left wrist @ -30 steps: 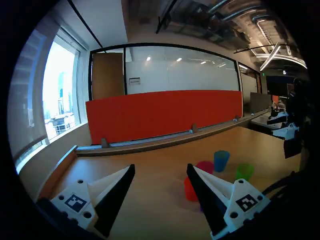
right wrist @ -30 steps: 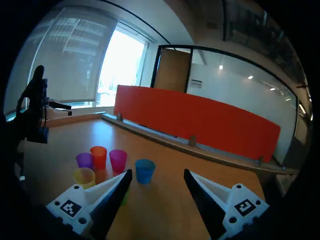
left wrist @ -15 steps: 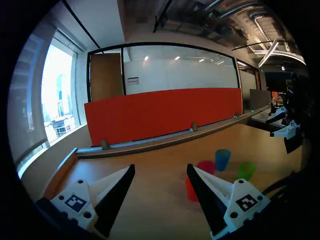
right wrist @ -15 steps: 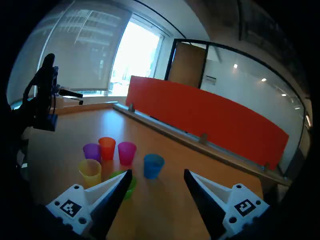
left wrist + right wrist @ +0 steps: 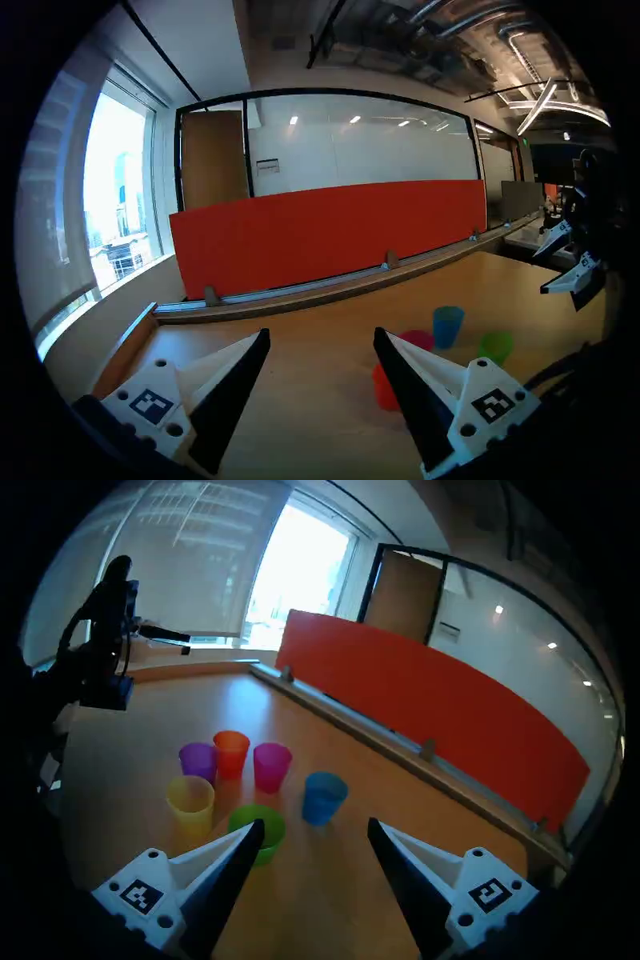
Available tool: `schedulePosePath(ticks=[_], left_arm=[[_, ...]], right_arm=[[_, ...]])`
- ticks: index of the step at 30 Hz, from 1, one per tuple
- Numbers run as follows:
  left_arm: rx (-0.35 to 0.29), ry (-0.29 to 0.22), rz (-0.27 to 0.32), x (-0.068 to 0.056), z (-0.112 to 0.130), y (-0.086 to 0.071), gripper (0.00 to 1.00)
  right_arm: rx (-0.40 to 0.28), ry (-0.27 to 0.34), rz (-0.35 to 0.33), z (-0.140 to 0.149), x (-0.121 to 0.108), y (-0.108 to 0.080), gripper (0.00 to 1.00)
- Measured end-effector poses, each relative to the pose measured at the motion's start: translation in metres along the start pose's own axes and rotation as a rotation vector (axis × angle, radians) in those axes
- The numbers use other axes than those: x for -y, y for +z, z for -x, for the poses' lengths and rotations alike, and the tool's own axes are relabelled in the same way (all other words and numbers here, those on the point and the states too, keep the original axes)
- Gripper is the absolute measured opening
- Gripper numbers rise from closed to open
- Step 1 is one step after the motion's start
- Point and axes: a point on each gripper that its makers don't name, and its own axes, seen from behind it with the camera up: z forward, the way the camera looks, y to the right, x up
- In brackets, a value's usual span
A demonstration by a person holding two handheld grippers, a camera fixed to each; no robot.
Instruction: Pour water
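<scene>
Several coloured plastic cups stand close together on a wooden table (image 5: 336, 896). In the right gripper view they are purple (image 5: 198, 761), orange (image 5: 231, 752), magenta (image 5: 272, 766), blue (image 5: 324, 797), yellow (image 5: 190, 804) and green (image 5: 258, 829). My right gripper (image 5: 315, 826) hovers open just short of the green and blue cups. In the left gripper view my left gripper (image 5: 320, 336) is open and holds nothing, with the orange cup (image 5: 384, 389), magenta cup (image 5: 418, 339), blue cup (image 5: 447, 326) and green cup (image 5: 496, 346) ahead to the right. I cannot see into any cup.
A long orange partition (image 5: 328, 236) runs along the table's far edge above a wooden rail. Windows (image 5: 300, 576) lie to the left. The right gripper (image 5: 565, 260) shows at the far right of the left gripper view, and the left gripper (image 5: 164, 634) shows at the left of the right gripper view.
The right gripper has lifted and tipped down, so the cups sit higher in its view and the green cup has come out from behind its finger. The left gripper has barely moved.
</scene>
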Motion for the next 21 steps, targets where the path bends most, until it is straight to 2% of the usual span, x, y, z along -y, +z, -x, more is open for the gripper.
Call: schedulePosePath(ticks=[12,21], left_arm=[[-0.007,0.003,-0.003,0.0,-0.01,-0.001,0.96],[-0.008,0.008,-0.013,0.001,-0.017,0.0,0.96]], right_arm=[[0.081,-0.053,-0.086,0.015,0.01,0.009,1.0],[0.125,-0.053,-0.163,0.026,0.023,0.018,1.0]])
